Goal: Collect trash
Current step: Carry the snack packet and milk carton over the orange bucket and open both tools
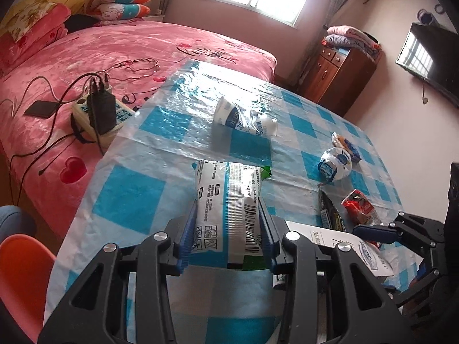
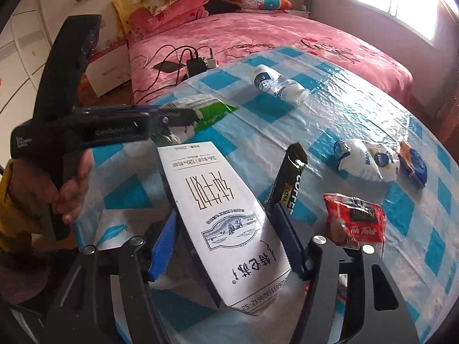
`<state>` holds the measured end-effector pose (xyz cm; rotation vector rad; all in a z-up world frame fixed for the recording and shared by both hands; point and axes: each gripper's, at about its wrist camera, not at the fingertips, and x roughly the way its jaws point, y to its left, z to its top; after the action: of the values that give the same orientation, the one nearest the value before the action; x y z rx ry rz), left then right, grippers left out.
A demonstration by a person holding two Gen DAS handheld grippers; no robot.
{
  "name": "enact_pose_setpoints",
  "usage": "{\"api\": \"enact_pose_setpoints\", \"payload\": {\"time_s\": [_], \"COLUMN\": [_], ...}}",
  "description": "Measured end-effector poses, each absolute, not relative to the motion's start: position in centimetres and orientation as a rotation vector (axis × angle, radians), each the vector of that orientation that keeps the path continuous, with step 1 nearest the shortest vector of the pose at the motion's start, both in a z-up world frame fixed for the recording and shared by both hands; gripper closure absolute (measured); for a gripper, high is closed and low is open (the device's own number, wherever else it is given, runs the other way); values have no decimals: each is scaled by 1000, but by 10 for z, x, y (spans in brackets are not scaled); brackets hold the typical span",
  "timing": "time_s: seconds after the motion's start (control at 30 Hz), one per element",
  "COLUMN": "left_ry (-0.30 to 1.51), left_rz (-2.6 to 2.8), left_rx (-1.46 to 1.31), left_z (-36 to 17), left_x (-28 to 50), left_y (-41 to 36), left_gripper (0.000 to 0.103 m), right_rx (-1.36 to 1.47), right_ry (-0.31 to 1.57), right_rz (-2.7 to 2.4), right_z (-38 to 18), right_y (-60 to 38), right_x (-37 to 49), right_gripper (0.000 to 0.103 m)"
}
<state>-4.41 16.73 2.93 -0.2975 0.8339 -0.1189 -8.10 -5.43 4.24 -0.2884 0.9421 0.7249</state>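
Note:
My left gripper [image 1: 226, 229] is shut on a white and green snack wrapper [image 1: 226, 200], held above the table; it also shows in the right wrist view [image 2: 200, 109]. My right gripper [image 2: 226, 246] is closed on a white milk carton [image 2: 223, 215], its blue pads pressing both sides. Loose on the table lie a crushed clear bottle [image 1: 243, 119], a crumpled white wrapper [image 1: 335, 163], a black coffee sachet [image 2: 289, 183] and a red snack packet [image 2: 355, 220].
The table [image 1: 129, 195] has a blue and white checked plastic cover. A pink bed [image 1: 114, 46] with a power strip and cables [image 1: 100, 111] stands behind it. An orange chair [image 1: 20, 272] is at the left. A wooden cabinet [image 1: 338, 74] stands far right.

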Motion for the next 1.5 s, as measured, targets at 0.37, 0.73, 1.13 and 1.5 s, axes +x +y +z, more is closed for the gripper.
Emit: {"api": "enact_pose_setpoints", "payload": {"time_s": [0.37, 0.73, 1.13, 1.5], "left_ry": [837, 855, 846, 789], "left_rz": [-133, -166, -169, -182], "left_rx": [-321, -334, -354, -384], "left_z": [31, 26, 22, 34], "left_x": [-71, -94, -106, -121], "left_y": [183, 189, 202, 214], "left_gripper": [62, 62, 62, 62], "right_rx": [-257, -195, -229, -245], "right_ry": [869, 974, 978, 889], "right_rz": [604, 688, 637, 556], "right_z": [56, 42, 33, 64], "right_y": [-59, -53, -39, -34], "right_x": [-106, -82, -80, -96], "right_gripper": [77, 23, 34, 46]}}
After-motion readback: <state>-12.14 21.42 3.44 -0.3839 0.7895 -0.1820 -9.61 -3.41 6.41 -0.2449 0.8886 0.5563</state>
